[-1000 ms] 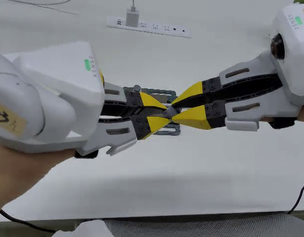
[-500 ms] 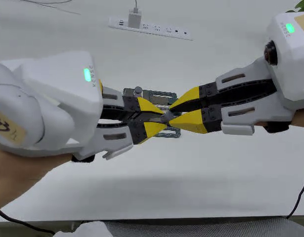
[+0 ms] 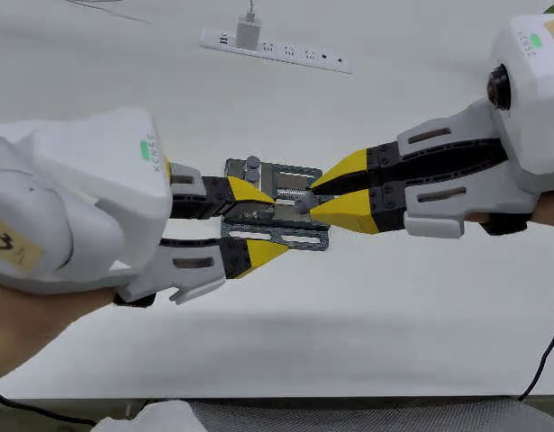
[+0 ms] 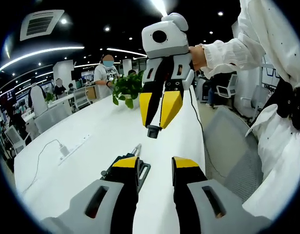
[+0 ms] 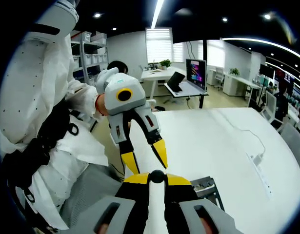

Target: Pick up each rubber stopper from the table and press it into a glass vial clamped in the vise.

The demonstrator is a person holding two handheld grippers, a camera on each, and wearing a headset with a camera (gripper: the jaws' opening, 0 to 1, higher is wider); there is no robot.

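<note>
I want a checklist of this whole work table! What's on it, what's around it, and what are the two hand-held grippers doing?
Surface: white table, flat and pale.
Job's things: vise sits mid-table; rubber stopper is in the right hand-held gripper; glass vial is too hidden to tell.
Clutter: power strip with a white plug on the far side.
Grippers: left hand-held gripper open, at the vise; right hand-held gripper shut on the rubber stopper, near the vise.
Cables: black cable at the table's near right edge; thin cable runs from the power strip.
Surroundings: open office with a plant, people and a screen on a desk.
</note>
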